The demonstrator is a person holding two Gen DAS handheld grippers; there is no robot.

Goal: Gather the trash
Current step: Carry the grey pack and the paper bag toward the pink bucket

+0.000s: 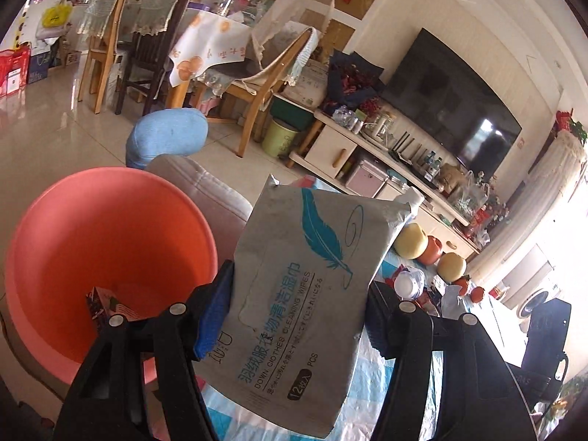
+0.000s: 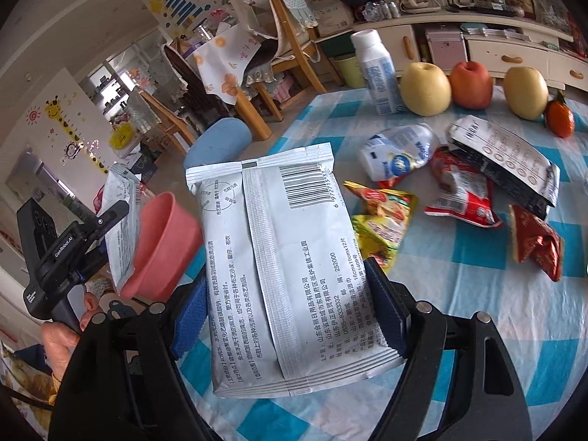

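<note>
My left gripper (image 1: 297, 308) is shut on a grey wipes packet (image 1: 305, 279) with a teal feather print, held just right of a salmon-pink basin (image 1: 92, 242). A small wrapper (image 1: 106, 305) lies in the basin. My right gripper (image 2: 288, 312) is shut on a second wipes packet (image 2: 279, 257), barcode side up, above the blue-checked tablecloth (image 2: 477, 330). The right wrist view also shows the left gripper (image 2: 117, 220) with its packet (image 2: 123, 235) beside the basin (image 2: 161, 246). Loose on the cloth lie a crushed bottle (image 2: 397, 154), a yellow wrapper (image 2: 382, 220), red wrappers (image 2: 463, 194) and a black-and-white packet (image 2: 503, 161).
Two yellow apples (image 2: 424, 88), a red apple (image 2: 472, 84), an orange (image 2: 560, 119) and an upright white bottle (image 2: 376, 70) stand at the table's far edge. Beyond are wooden chairs (image 2: 290, 47), a TV cabinet (image 1: 367, 158) and a blue cushion (image 1: 165, 136).
</note>
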